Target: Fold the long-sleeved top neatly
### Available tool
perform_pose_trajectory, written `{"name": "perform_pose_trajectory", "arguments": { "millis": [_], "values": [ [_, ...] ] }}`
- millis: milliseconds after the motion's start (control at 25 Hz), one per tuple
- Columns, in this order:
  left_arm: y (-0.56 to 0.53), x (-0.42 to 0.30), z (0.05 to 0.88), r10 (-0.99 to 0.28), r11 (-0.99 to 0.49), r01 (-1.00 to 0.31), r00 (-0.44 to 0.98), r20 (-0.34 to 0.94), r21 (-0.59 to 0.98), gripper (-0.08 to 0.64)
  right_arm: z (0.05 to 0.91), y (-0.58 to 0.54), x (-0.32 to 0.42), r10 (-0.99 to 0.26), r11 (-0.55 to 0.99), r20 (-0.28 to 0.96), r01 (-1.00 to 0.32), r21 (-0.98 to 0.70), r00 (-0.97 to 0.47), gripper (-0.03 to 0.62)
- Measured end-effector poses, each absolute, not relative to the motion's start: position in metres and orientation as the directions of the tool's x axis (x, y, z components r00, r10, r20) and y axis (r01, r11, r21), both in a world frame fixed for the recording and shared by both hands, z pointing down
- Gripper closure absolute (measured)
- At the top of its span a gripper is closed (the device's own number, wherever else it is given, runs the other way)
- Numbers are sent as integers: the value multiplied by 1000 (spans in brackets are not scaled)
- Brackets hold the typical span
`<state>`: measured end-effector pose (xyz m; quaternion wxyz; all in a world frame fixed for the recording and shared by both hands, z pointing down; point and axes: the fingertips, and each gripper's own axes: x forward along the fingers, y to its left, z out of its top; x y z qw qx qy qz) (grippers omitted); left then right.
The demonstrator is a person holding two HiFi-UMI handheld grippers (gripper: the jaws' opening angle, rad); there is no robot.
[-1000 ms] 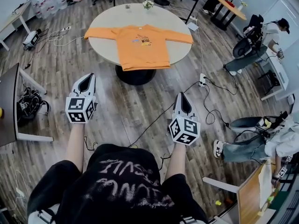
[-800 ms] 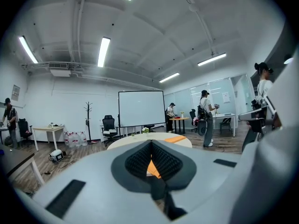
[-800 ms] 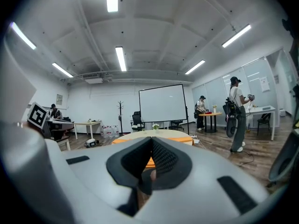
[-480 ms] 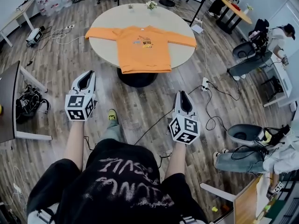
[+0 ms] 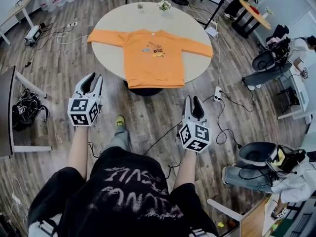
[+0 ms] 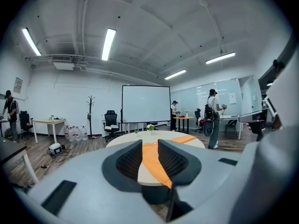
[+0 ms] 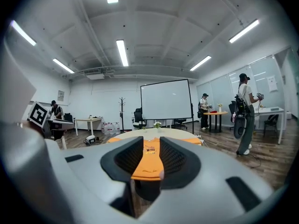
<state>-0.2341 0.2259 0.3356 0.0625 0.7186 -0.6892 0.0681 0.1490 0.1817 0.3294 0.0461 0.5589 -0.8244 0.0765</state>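
An orange long-sleeved top [image 5: 150, 53] lies flat, sleeves spread, on a round white table [image 5: 111, 58], its hem hanging over the near edge. Both grippers are held in the air well short of the table, pointing at it. The left gripper [image 5: 92, 79] is at the left and the right gripper [image 5: 193, 101] at the right. Their jaws have just been opening and stand parted with nothing between them. In the left gripper view the top [image 6: 150, 158] shows far off through the gap of the left gripper [image 6: 149, 143]. The right gripper [image 7: 151, 141] frames the top [image 7: 148, 164] likewise.
A small flower vase [image 5: 164, 5] stands at the table's far edge. Cables and a power strip [image 5: 217, 91] lie on the wood floor. A desk [image 5: 10, 110] is at the left. Seated people and office chairs [image 5: 261, 60] are at the right.
Both grippers' jaws have gone from shut to parted. The person has stepped toward the table, which now looks nearer, and a yellow shoe shows on the floor ahead.
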Motion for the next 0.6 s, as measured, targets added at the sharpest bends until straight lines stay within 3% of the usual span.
{"name": "perform_pose_trajectory", "arguments": {
  "millis": [600],
  "values": [
    [54,-375,365,-959,23,-999,-15,283,25,456,339,-5,29,-893,366,251,-928,-73,-373,476]
  ]
}}
